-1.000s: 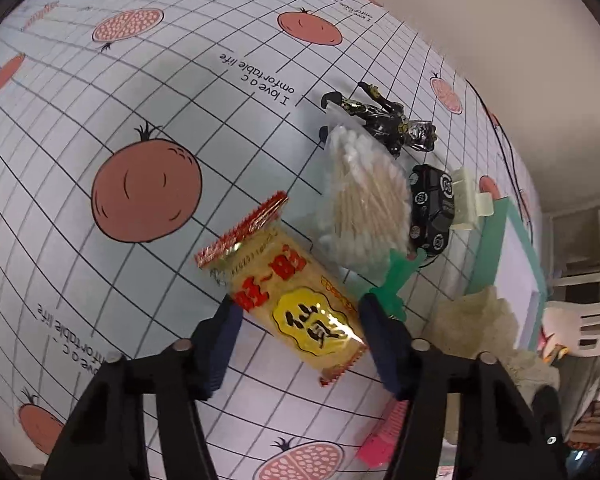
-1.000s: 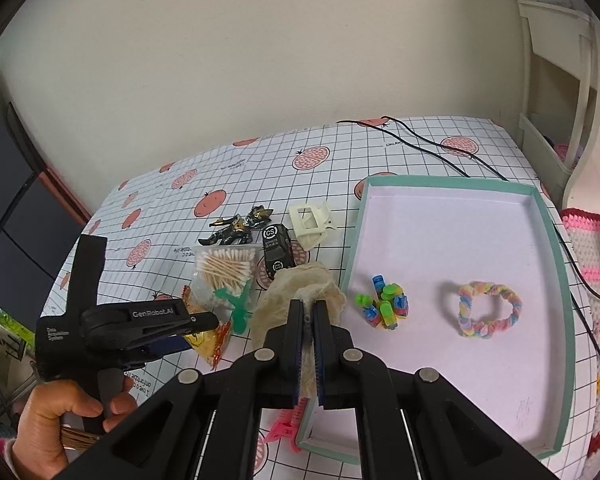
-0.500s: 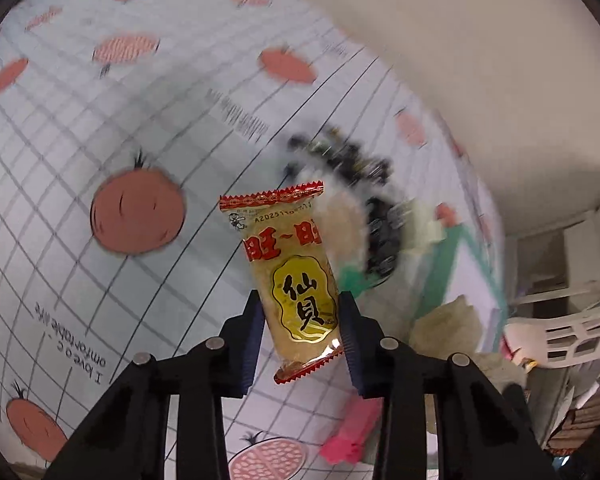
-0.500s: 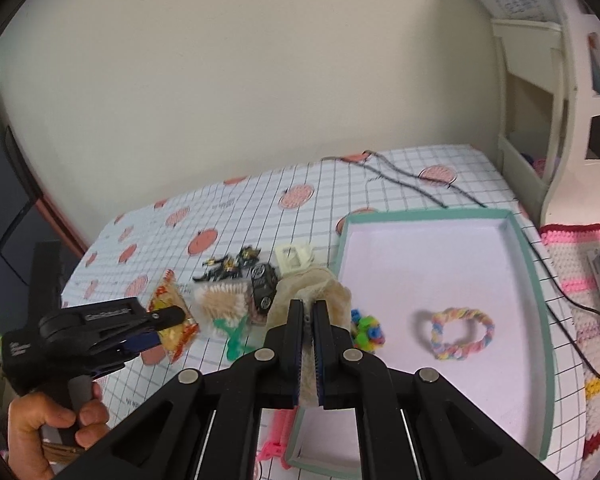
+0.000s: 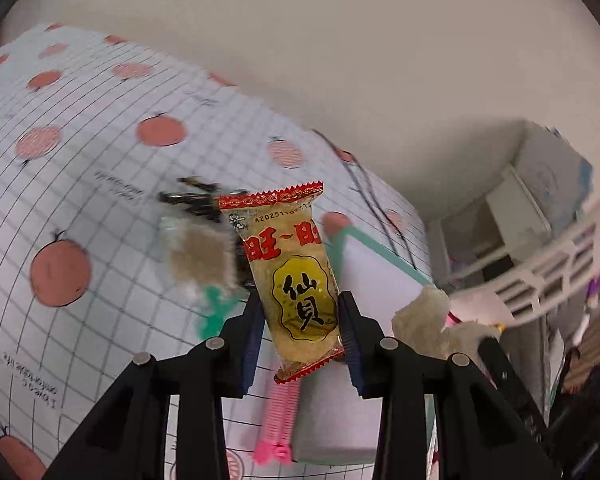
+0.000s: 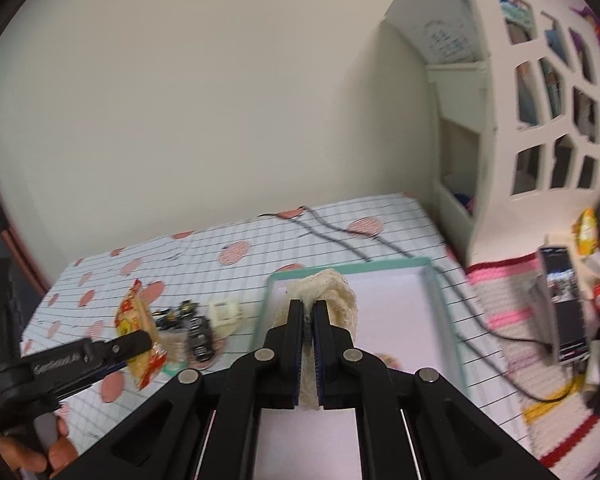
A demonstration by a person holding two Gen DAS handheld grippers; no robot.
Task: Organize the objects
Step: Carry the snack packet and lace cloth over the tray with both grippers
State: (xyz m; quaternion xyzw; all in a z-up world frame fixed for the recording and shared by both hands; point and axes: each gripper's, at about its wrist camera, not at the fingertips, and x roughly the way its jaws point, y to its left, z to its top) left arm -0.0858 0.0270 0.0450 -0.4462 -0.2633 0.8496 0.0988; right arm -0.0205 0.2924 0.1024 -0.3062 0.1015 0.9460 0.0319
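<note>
A: We log the left gripper (image 5: 302,322) clamped on the yellow snack packet (image 5: 296,276), its jaws having just been closing onto it. The packet stands upright between the pads, clear of the worktop (image 5: 100,184).

B: We confirm. The right gripper (image 6: 308,320) is closed on the cream cloth (image 6: 328,292), held over the teal-rimmed tray (image 6: 440,292).

A: On the worktop left of the tray we note the cotton-swab bag (image 5: 198,256), a dark toy figure (image 5: 192,200), blurred, and a pink clip (image 5: 278,420) at the tray's near edge.
</note>
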